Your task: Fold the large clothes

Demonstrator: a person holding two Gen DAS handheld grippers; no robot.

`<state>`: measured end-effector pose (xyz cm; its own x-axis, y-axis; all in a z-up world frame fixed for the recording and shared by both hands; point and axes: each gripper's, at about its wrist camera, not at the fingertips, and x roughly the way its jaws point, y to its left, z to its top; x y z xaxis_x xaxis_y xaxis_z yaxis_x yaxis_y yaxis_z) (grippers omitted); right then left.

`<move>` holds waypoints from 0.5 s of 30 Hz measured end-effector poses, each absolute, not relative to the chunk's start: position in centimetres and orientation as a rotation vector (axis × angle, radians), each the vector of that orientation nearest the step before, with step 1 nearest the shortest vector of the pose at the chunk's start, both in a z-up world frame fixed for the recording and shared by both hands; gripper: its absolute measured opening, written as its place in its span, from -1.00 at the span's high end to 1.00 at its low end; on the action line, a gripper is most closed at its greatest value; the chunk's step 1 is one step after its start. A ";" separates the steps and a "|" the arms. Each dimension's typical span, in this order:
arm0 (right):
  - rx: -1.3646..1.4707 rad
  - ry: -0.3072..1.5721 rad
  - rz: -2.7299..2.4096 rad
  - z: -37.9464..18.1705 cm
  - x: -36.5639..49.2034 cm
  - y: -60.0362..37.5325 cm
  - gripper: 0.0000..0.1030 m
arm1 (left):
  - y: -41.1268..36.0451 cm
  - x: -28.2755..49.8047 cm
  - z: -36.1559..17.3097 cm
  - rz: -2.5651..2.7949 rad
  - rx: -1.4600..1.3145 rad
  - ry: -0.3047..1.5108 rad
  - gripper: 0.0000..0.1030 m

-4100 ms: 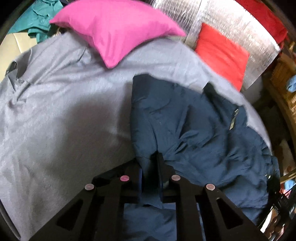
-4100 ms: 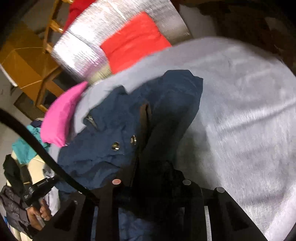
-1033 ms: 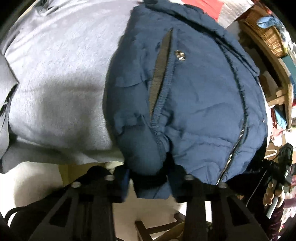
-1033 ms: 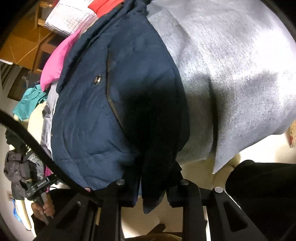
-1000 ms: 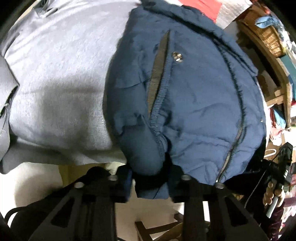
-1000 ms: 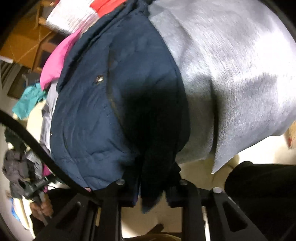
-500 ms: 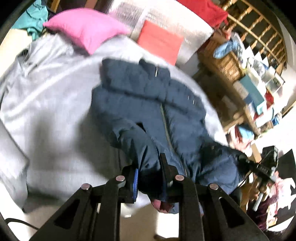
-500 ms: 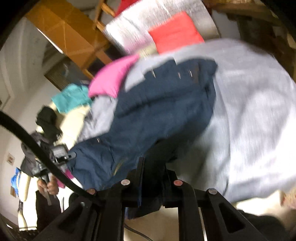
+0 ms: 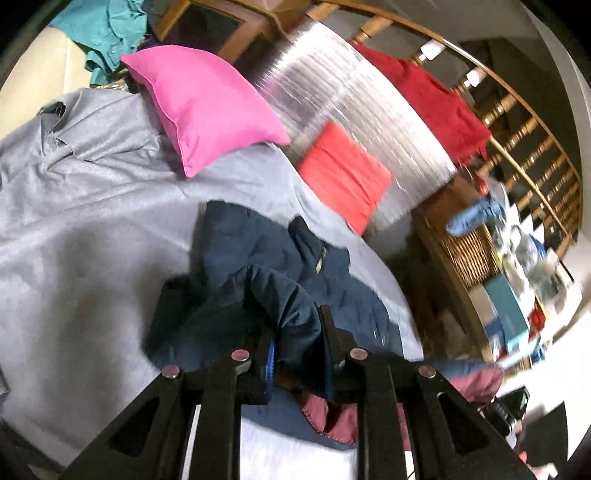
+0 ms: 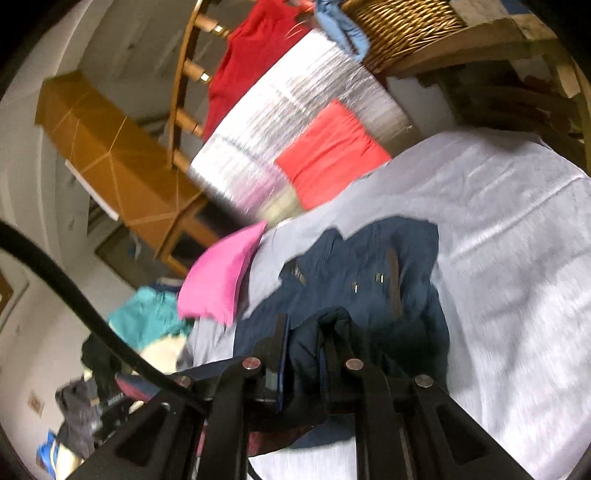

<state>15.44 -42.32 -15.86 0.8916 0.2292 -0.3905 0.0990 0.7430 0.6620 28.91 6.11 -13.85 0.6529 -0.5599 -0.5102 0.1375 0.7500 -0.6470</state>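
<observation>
A navy padded jacket [image 9: 258,251] lies on a grey bedsheet [image 9: 92,206], its upper part flat and its lower part lifted, showing maroon lining [image 9: 332,417]. My left gripper [image 9: 297,332] is shut on a bunched fold of the jacket's hem and holds it above the bed. In the right wrist view the jacket [image 10: 369,273] lies on the sheet [image 10: 517,258]. My right gripper [image 10: 304,336] is shut on another fold of the hem, raised over the jacket's body.
A pink pillow [image 9: 207,107] and a red cushion [image 9: 343,173] lie at the head of the bed against a silver foil panel [image 9: 354,107]. A wicker basket [image 9: 465,247] and cluttered shelves stand right. Teal cloth [image 9: 110,29] lies far left.
Both grippers have lifted the jacket's lower edge from the near bed edge and carried it forward over the jacket's body. The maroon lining now shows underneath.
</observation>
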 end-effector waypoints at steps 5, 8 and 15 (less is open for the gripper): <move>0.765 0.431 0.033 -16.8 20.8 -43.4 0.72 | 4.3 32.6 -14.6 -0.361 -0.603 0.727 0.59; 0.760 0.432 0.003 -17.5 24.1 -44.0 0.72 | 3.6 35.5 -15.3 -0.337 -0.601 0.728 0.59; 0.762 0.453 -0.068 -19.0 29.8 -46.5 0.72 | 2.6 41.9 -18.2 -0.286 -0.614 0.759 0.59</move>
<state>29.78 -46.45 -18.98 0.9016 0.1021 -0.4203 0.2213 0.7260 0.6512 41.90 2.60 -18.15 0.6981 -0.4532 -0.5542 0.0257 0.7895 -0.6132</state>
